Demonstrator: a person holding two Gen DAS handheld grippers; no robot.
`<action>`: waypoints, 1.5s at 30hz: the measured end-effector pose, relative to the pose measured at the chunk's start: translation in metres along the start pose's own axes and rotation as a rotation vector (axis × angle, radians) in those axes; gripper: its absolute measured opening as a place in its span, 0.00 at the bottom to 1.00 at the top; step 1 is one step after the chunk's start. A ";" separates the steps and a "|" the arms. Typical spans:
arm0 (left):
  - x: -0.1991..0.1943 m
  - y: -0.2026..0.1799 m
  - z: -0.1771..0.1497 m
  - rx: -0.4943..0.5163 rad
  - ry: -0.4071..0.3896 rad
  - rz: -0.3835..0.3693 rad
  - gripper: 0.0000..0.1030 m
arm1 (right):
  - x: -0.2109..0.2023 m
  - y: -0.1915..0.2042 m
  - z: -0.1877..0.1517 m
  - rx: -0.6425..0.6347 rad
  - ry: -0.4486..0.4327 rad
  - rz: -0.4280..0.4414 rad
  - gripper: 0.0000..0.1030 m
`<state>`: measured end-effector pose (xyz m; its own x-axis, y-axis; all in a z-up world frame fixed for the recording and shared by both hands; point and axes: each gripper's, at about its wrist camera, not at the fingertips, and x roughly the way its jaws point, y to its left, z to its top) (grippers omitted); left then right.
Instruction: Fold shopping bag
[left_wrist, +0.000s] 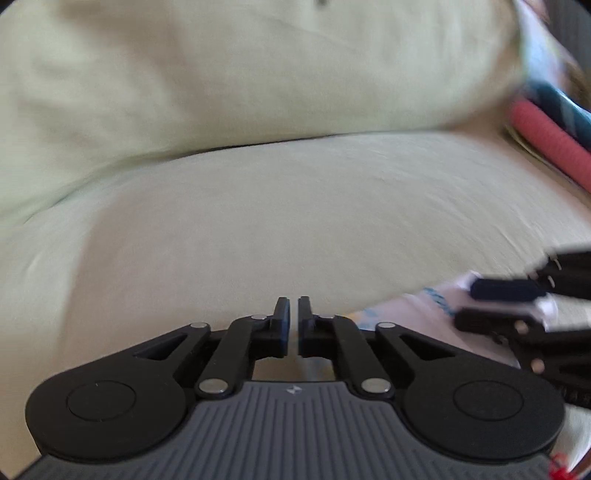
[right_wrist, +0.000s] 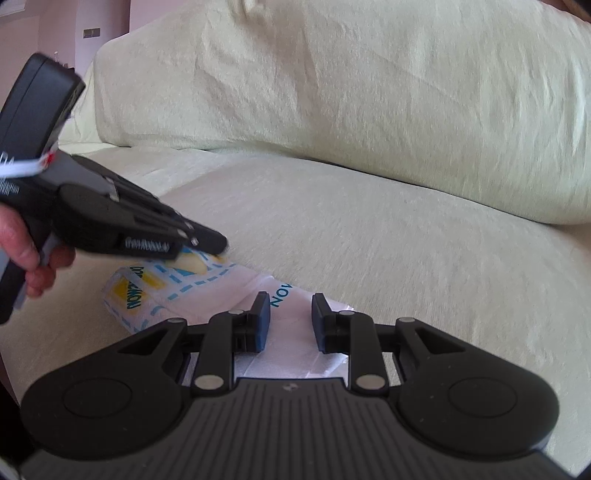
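Plastic shopping bag (right_wrist: 207, 295), thin & printed, lay flattened on pale sofa seat (right_wrist: 406, 240). Left gripper (left_wrist: 292, 317) jaws pressed together, empty, above bag; right gripper (right_wrist: 290, 321) jaws spread over its white end. Prob. light, slippery, crinkly; pinch at edge.

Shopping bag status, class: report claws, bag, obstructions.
Left claw shut, empty. Right claw open over the shopping bag, which lies folded into a strip on the sofa cushion. Nothing obstructing.
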<state>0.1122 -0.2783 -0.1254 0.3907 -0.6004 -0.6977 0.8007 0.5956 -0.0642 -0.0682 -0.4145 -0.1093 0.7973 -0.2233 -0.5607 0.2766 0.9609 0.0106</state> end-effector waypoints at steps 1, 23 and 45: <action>-0.011 0.014 -0.002 -0.057 -0.005 -0.006 0.08 | 0.000 -0.001 0.000 0.011 -0.001 0.003 0.22; -0.029 0.053 -0.079 -0.719 0.072 -0.287 0.52 | -0.008 -0.001 -0.006 0.032 -0.023 -0.004 0.22; -0.042 0.077 -0.061 -0.742 0.054 -0.315 0.43 | 0.001 -0.013 0.014 -0.031 0.046 0.068 0.38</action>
<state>0.1304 -0.1747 -0.1448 0.1592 -0.7838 -0.6002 0.3516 0.6132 -0.7074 -0.0639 -0.4299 -0.0982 0.7881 -0.1509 -0.5968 0.2055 0.9784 0.0240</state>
